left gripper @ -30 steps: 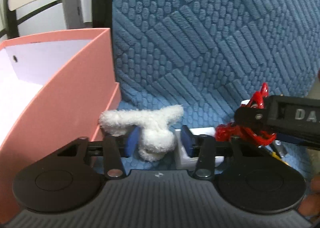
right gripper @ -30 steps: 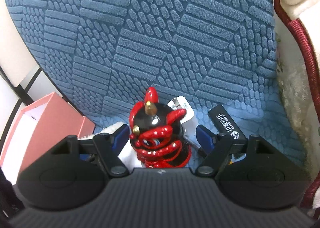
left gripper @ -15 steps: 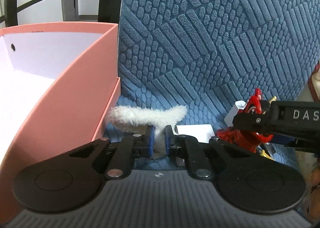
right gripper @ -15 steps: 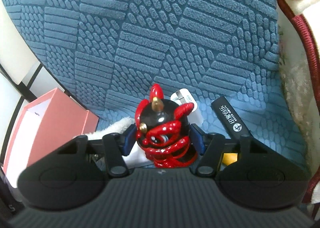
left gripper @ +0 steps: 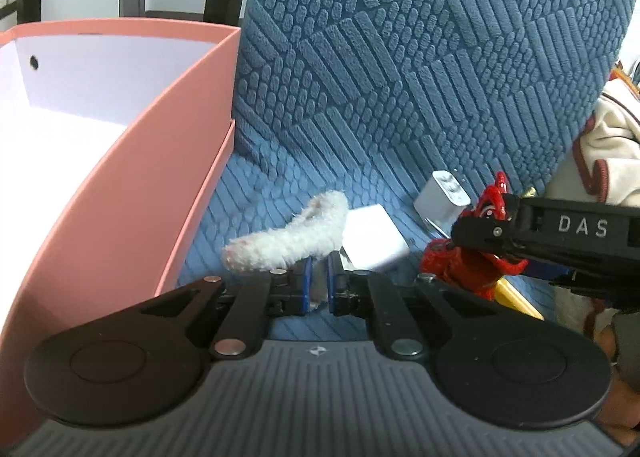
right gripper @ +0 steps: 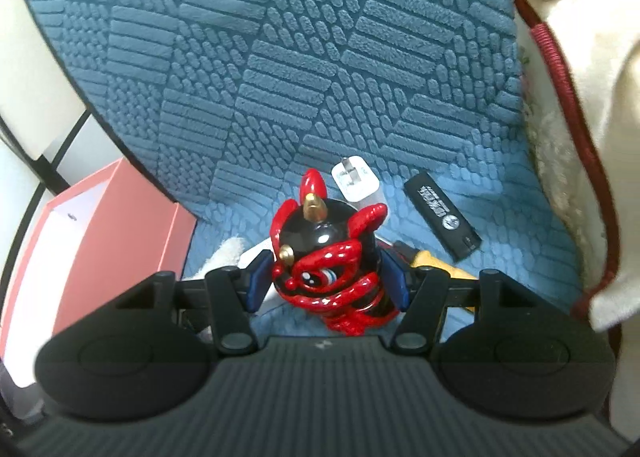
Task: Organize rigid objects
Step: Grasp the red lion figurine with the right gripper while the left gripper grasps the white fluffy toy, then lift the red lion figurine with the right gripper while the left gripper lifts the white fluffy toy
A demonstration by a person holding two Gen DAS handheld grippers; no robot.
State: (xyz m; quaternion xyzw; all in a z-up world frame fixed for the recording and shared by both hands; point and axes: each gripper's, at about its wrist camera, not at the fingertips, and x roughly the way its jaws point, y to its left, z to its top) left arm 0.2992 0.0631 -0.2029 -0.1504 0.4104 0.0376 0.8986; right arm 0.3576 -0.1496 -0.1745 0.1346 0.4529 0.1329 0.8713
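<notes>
Both grips have just closed: the left gripper [left gripper: 317, 284] now pinches the fluffy white plush strip [left gripper: 288, 239] off the blue textured cushion [left gripper: 400, 77], the right gripper [right gripper: 328, 281] clamps the glossy red-and-black horned figurine [right gripper: 332, 261]. The pink cardboard box [left gripper: 160, 185] waits beside, likely next.

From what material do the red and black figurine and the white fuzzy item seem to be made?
The figurine, held by the right gripper, looks like glazed ceramic or glossy painted resin: bright highlights sit on its smooth, hard-looking surface. The white fuzzy item, pinched in the left gripper, looks like plush or fleece: matte, with a nubby pile and soft edges.
</notes>
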